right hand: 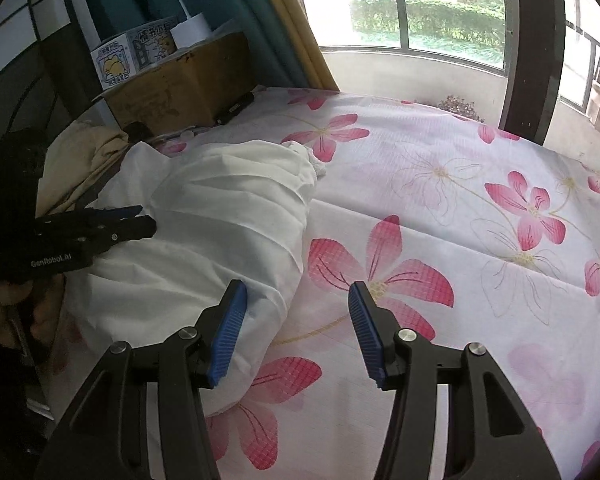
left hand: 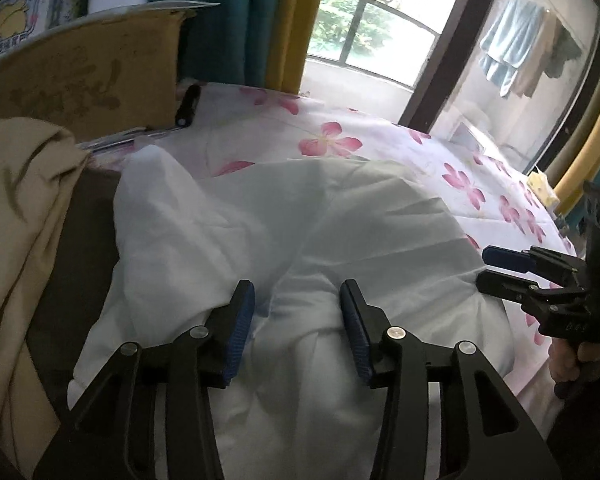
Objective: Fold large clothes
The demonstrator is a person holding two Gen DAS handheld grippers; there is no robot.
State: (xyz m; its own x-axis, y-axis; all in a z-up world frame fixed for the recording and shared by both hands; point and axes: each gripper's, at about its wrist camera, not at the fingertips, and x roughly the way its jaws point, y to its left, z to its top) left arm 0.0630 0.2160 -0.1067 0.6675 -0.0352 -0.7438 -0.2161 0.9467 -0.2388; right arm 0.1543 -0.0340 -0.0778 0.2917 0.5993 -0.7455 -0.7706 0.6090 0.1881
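Observation:
A white garment [left hand: 284, 232] lies crumpled in a long heap on the flowered bed sheet [left hand: 332, 136]. My left gripper [left hand: 298, 292] is open just above a raised fold of it, one finger on each side, not closed on the cloth. In the right wrist view the garment [right hand: 228, 216] runs from the near left toward the back. My right gripper [right hand: 296, 292] is open at the garment's near right edge, the left pad over the cloth, the right pad over the sheet [right hand: 460, 208]. Each gripper shows from the side in the other view, the right gripper [left hand: 482, 266] and the left gripper [right hand: 148, 220].
A beige cloth [left hand: 16, 208] lies bunched at the left beside the garment. A cardboard box [left hand: 84, 76] with small cartons on it stands at the bed's back left. A black pen-like object [left hand: 188, 104] lies by the box. Windows and curtains are behind.

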